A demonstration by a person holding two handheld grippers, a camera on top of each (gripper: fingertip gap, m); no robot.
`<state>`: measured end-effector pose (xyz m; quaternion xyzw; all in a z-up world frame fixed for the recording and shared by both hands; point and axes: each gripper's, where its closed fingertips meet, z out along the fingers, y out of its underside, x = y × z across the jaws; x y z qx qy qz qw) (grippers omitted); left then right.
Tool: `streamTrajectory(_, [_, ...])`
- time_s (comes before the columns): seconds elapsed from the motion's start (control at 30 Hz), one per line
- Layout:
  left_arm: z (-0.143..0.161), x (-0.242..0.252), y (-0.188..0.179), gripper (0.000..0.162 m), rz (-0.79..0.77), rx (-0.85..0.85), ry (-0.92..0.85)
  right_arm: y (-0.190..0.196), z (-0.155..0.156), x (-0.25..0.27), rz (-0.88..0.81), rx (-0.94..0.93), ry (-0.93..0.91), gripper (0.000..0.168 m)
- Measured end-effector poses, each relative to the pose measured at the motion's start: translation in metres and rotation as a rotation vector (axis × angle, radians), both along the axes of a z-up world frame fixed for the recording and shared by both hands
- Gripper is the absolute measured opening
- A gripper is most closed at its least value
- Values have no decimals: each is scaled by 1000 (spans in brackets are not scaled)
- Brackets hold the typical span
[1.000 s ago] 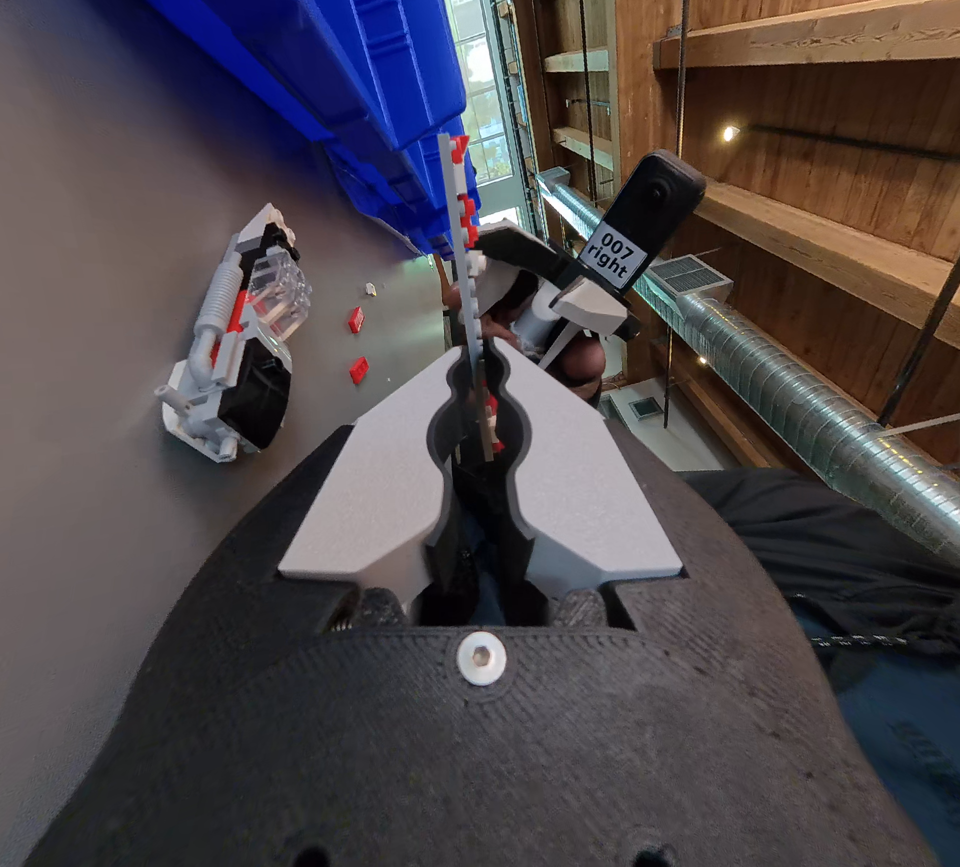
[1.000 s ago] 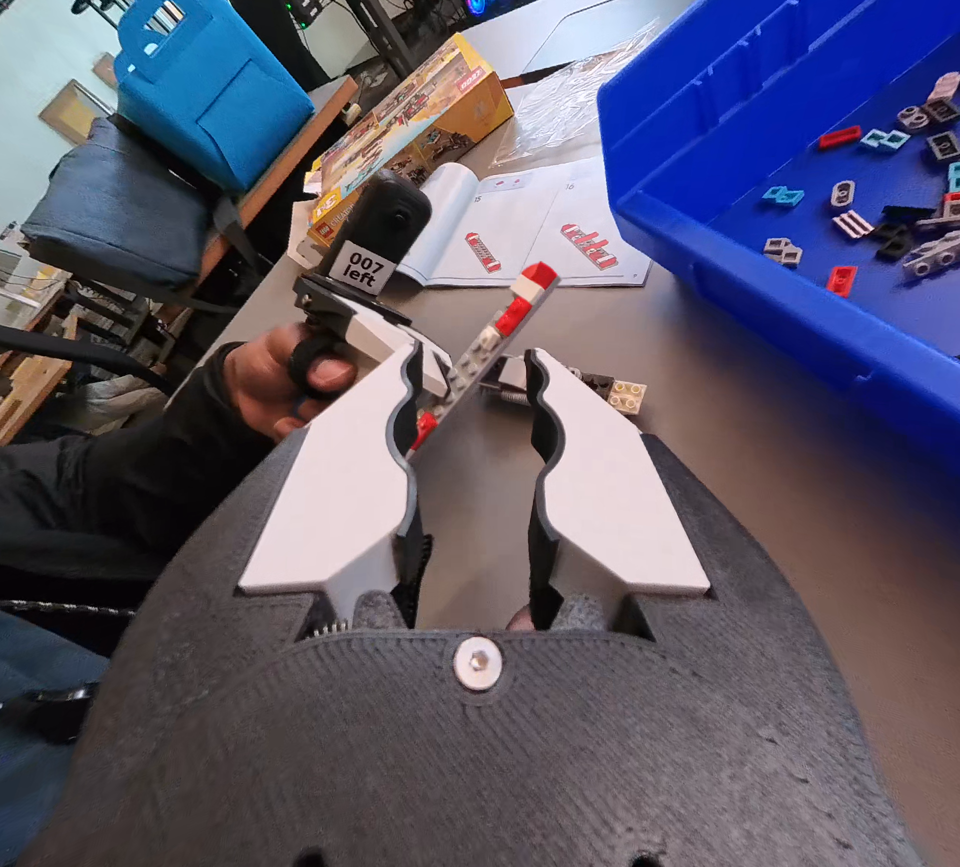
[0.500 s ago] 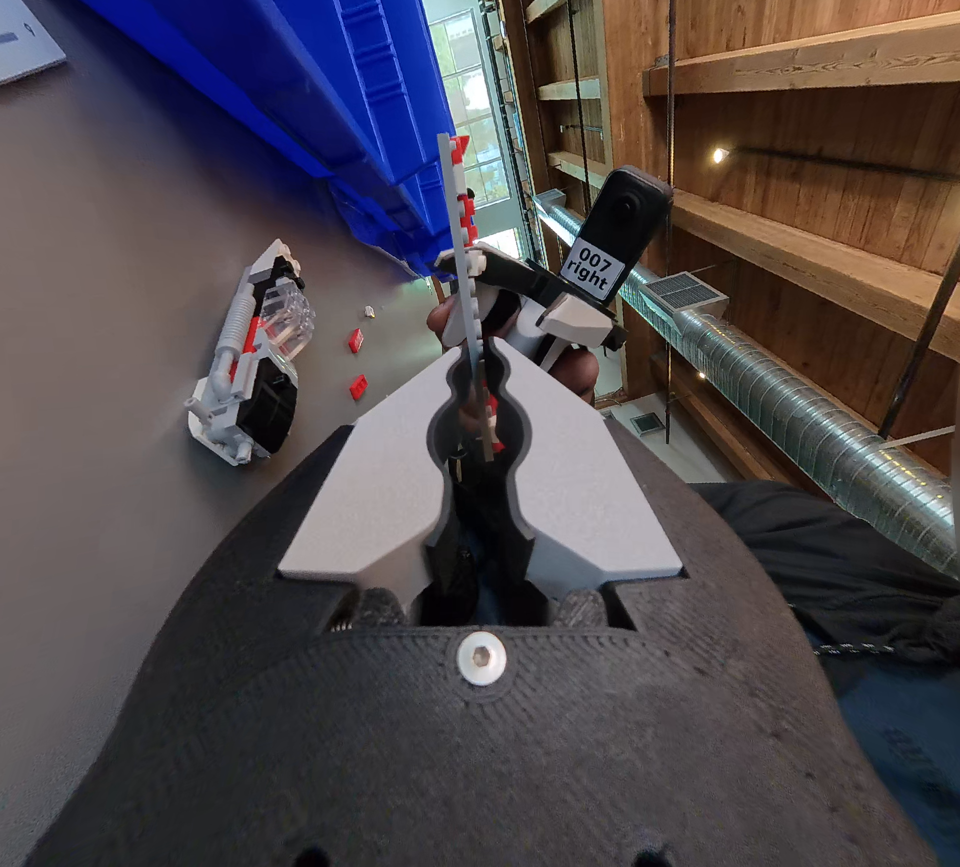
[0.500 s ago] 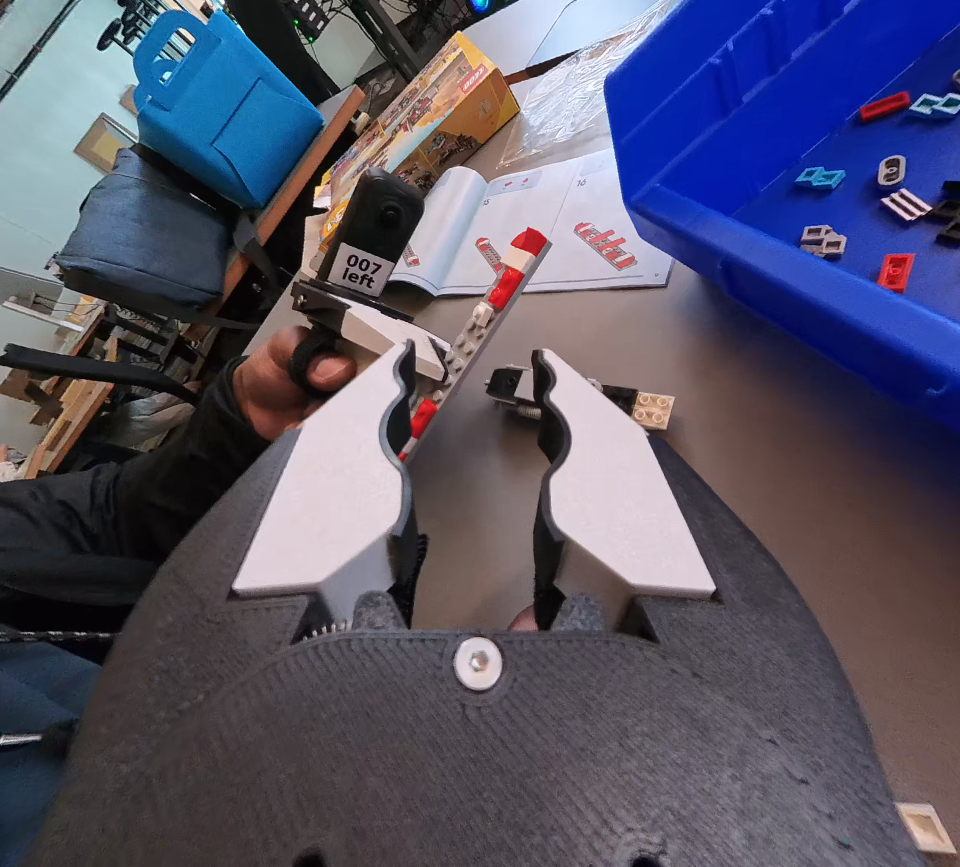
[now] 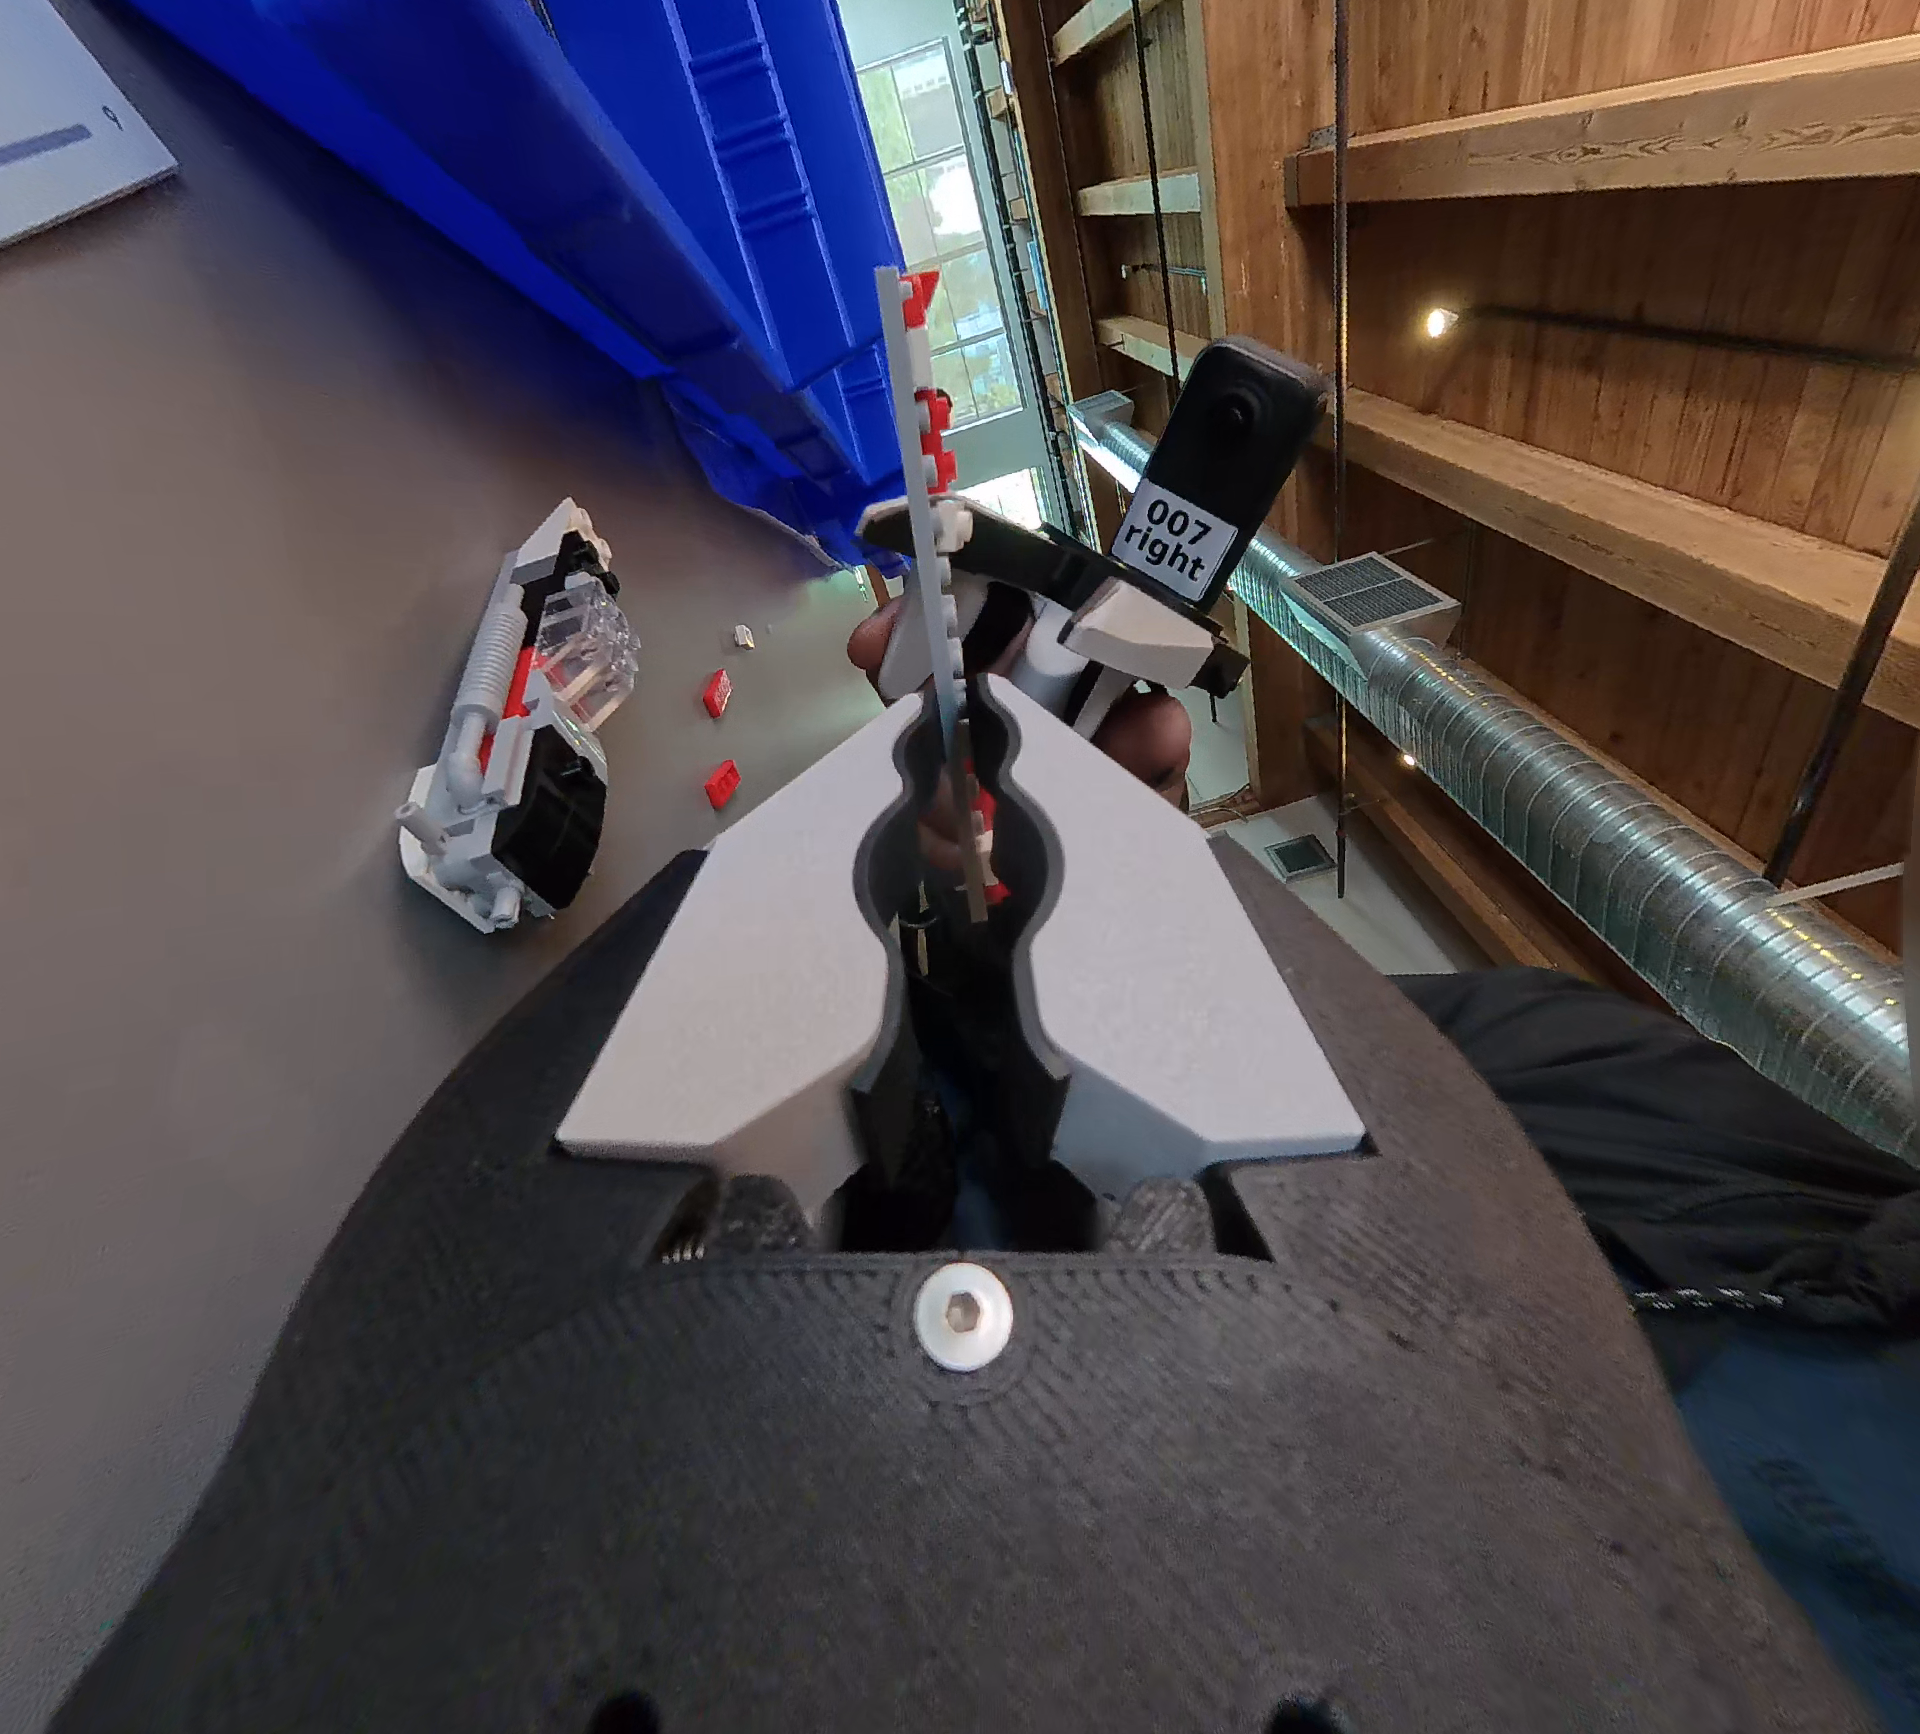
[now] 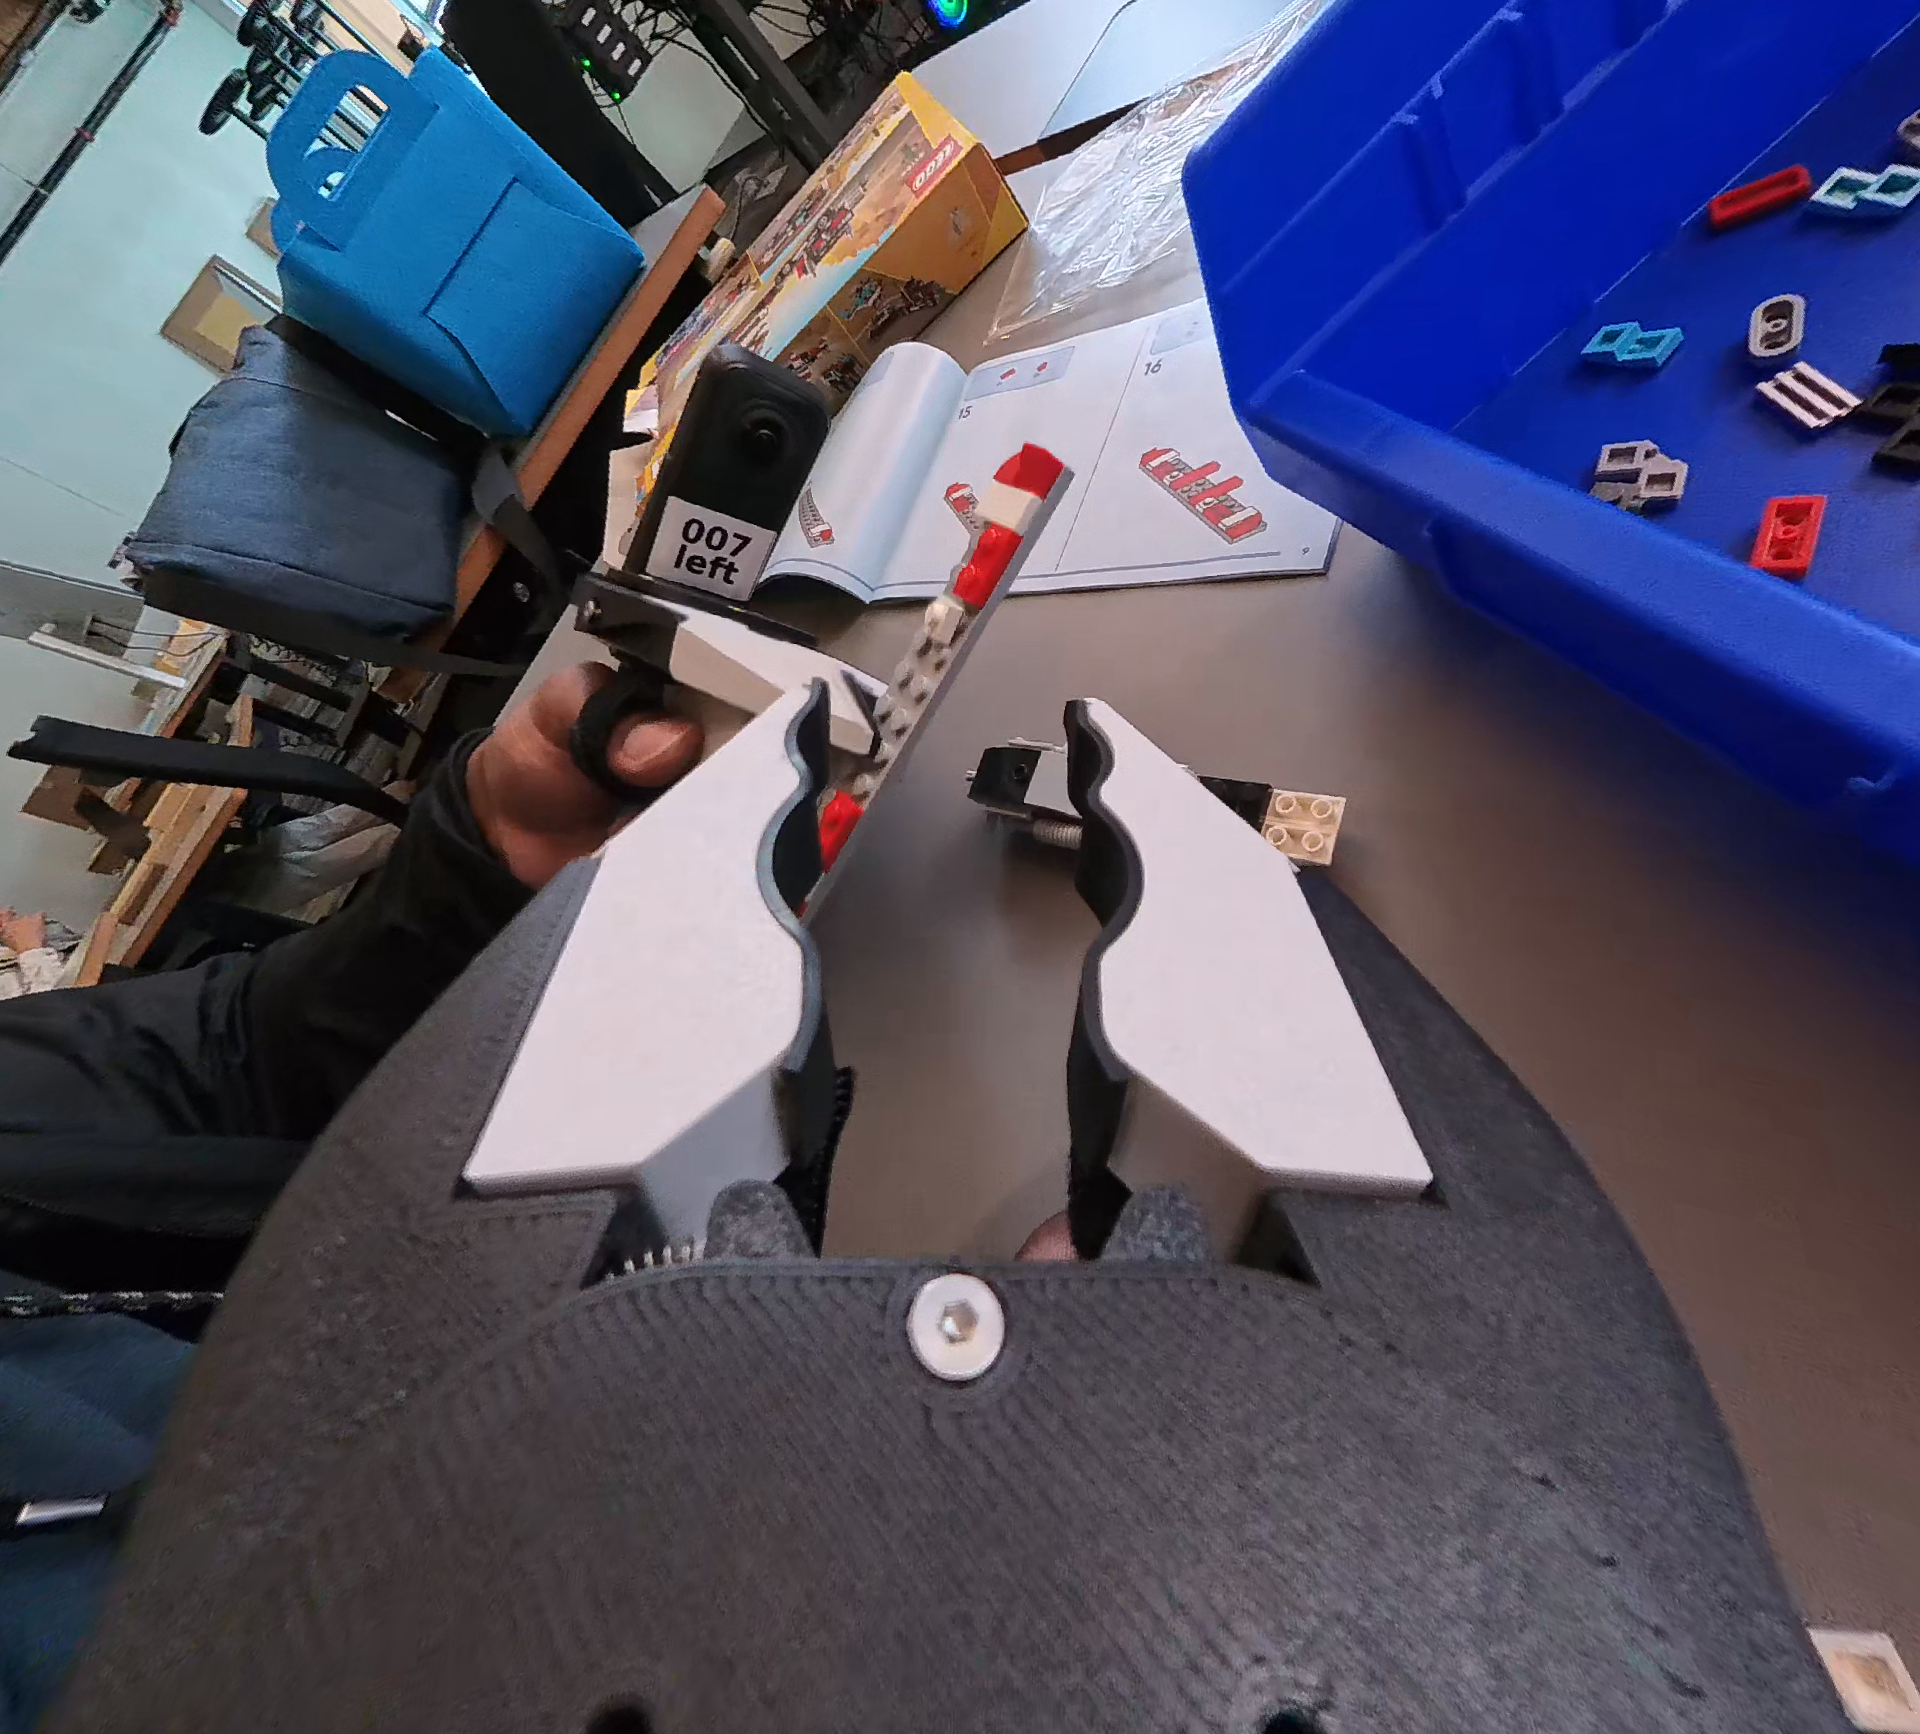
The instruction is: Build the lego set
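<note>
1. The grey worktop [image 6: 1507, 1009] runs under everything, and the blue bin [image 6: 1538, 157] sits off to the right of the right gripper's jaws with loose small pieces inside, like a red plate [image 6: 1787, 534] and a teal one [image 6: 1631, 344].
2. Yellow set box [image 6: 831, 271] and the open instruction booklet [image 6: 1091, 458] lie out ahead of the right jaws, past the strip.
3. Left gripper [image 5: 961, 728]: jaws pressed nearly together, pinching the long grey plate strip [image 5: 920, 531] near its lower end. The strip sticks up and out beyond the fingertips, edge-on in its own view, with red and white bits studded along it.
4. Right gripper [image 6: 945, 728]: jaws spread wide, nothing clamped. The same strip [image 6: 971, 604] slants up right by the left-hand finger. Can't tell if it's actually touching that finger or just behind it.
5. A half-built grey, black and clear model chunk [image 5: 520, 728] lies on the worktop to the left of the left jaws. In the right wrist view it pokes out from behind the right-hand finger.
6. Two little red pieces [image 5: 717, 739] sit on the worktop between that chunk and the left jaws, and a tiny pale one [image 5: 742, 635] a bit farther out.
</note>
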<state>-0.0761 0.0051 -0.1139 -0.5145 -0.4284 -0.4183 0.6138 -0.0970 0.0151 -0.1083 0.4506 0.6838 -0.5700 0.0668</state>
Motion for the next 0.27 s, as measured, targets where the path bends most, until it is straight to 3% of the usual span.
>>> streamTrajectory(0.27, [-1,2,2,4,-8,-11,9,-7,1,-8,3,-57,-40,46])
